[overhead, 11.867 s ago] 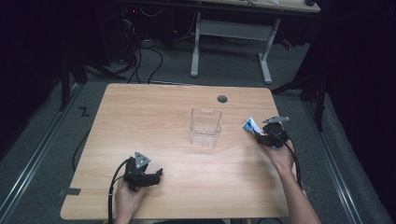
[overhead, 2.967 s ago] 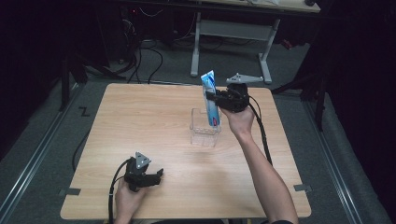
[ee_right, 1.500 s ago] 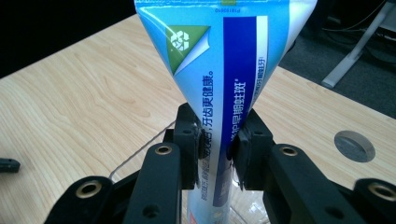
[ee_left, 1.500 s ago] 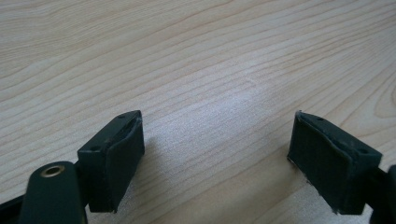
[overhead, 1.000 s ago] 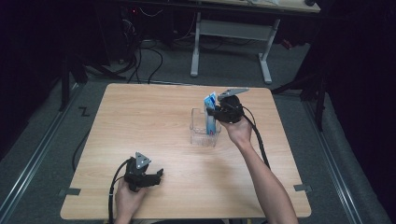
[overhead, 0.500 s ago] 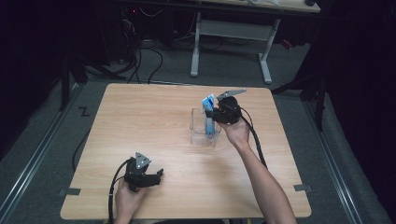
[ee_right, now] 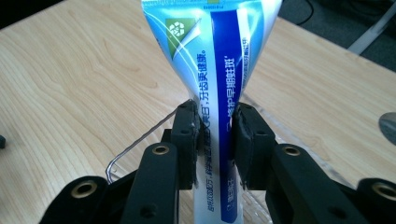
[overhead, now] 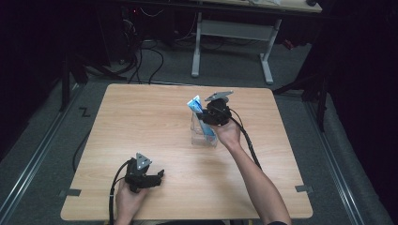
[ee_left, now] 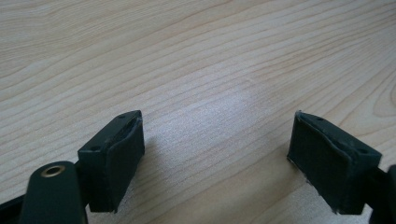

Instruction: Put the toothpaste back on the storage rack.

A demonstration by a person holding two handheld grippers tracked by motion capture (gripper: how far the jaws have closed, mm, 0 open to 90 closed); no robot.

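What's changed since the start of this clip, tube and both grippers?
The right gripper, shut on the toothpaste tube, carried it from the table's right side to the clear container and has lowered it in, tail end up. The left gripper stayed open, resting near the table's front left; the container has not moved.

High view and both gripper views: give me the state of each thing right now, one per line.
Toothpaste tube: upright, crimped end up, lower end inside the container, clamped between the right fingers.
Clear container: upright, open-topped, on the table.
Right gripper: shut on the tube, over the container.
Left gripper: open, holding nothing, low over bare wood.
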